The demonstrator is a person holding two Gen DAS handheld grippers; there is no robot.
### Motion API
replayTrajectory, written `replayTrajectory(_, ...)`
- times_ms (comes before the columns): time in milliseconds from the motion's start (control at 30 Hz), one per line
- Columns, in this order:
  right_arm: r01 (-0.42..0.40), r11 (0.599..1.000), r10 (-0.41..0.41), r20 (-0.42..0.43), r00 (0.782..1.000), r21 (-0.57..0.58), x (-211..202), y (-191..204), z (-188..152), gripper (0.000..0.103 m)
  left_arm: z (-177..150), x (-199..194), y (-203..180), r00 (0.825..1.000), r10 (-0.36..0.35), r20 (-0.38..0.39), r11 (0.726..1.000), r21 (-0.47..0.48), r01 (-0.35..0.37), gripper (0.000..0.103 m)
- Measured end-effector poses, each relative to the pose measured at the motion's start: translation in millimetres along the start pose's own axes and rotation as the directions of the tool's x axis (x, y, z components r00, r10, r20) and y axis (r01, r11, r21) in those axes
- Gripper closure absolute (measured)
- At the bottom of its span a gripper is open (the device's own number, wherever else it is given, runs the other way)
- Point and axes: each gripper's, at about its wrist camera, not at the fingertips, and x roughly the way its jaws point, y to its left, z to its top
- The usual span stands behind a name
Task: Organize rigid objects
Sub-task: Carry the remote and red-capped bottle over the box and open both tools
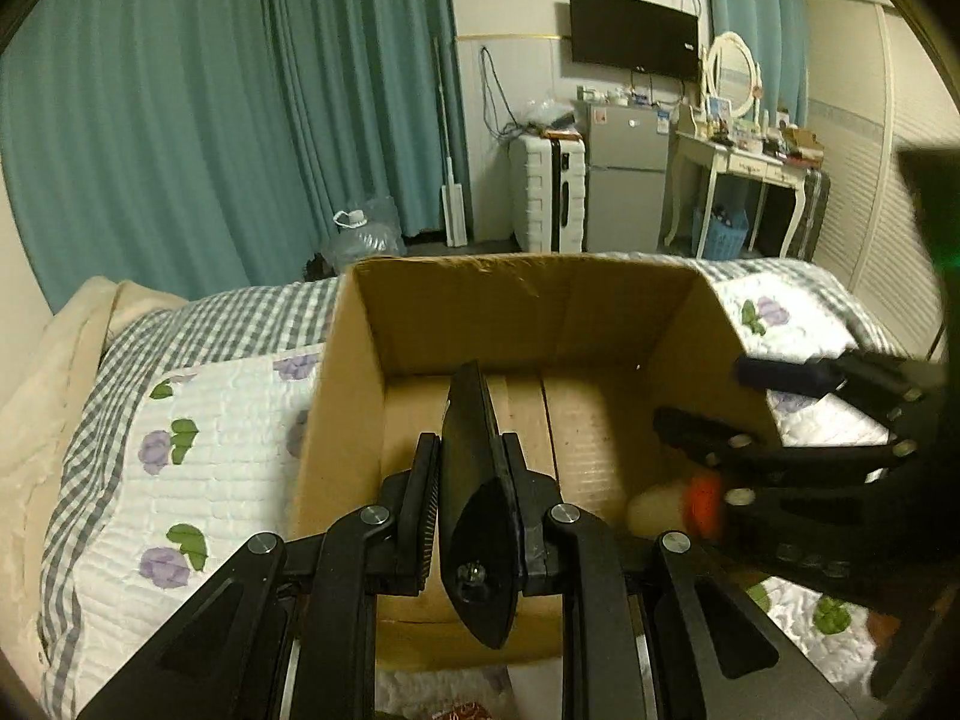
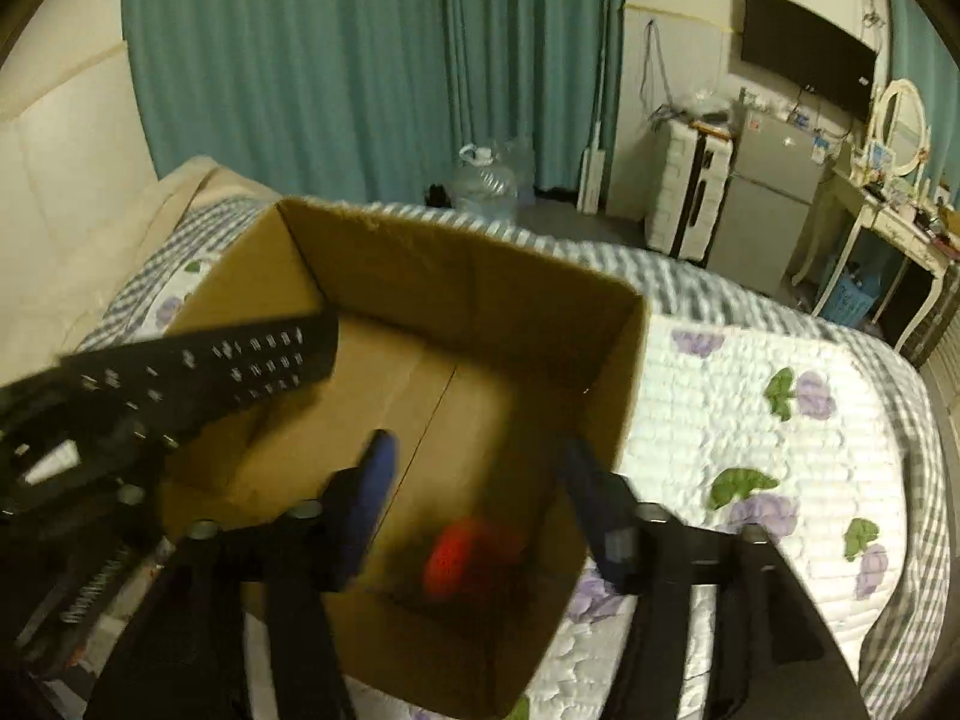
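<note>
An open cardboard box [image 1: 528,312] [image 2: 480,288] sits on the quilted bed. My left gripper [image 1: 474,474] is shut on a flat black remote control [image 1: 474,480], held edge-up over the box's near side; its buttons show in the right wrist view [image 2: 240,360]. My right gripper [image 2: 480,480] is open and empty above the box's near right part; in the left wrist view it [image 1: 720,402] straddles the box's right wall. A cream bottle with an orange-red cap [image 1: 660,510] [image 2: 456,558] lies on the box floor, blurred.
The floral quilt [image 2: 750,420] spreads around the box. A beige headboard [image 2: 66,180] is at the left. Beyond the bed stand teal curtains [image 1: 240,120], a water jug [image 1: 360,234], a white suitcase [image 1: 549,192], a small fridge [image 1: 627,180] and a dressing table [image 1: 744,162].
</note>
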Motion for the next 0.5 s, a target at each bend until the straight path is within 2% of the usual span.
replayTrajectory(133, 0.006, 1.0, -0.007, 0.024, 1.0, 0.022, -11, -4, 3, 0.039, 0, 2, 0, 1.0, -0.021, 0.014, 1.0, -0.002, 0.021, 0.078)
replayTrajectory(167, 0.013, 1.0, -0.014, 0.03, 0.999, 0.026, -13, -5, 3, 0.037, 1, 0, 0, 1.0, -0.014, 0.021, 1.0, 0.002, 0.014, 0.065)
replayTrajectory(200, 0.02, 0.999, -0.02, 0.033, 0.999, 0.029, -16, -7, 3, 0.036, 1, -4, -1, 1.0, -0.002, 0.027, 1.0, 0.006, 0.002, 0.042)
replayTrajectory(267, 0.034, 0.999, -0.035, 0.037, 0.999, 0.037, -23, -9, 3, 0.034, 0, -15, 0, 0.998, 0.025, 0.056, 1.0, 0.013, -0.026, 0.039)
replayTrajectory(367, 0.05, 0.998, -0.052, 0.05, 0.997, 0.044, -42, -11, 1, 0.029, 0, -33, 2, 0.998, 0.036, 0.049, 0.999, 0.006, -0.036, 0.038)
replayTrajectory(500, 0.072, 0.997, -0.074, 0.09, 0.993, 0.033, -86, -8, -4, 0.02, -6, -68, 6, 0.996, 0.047, 0.072, 0.999, 0.001, -0.047, 0.038)
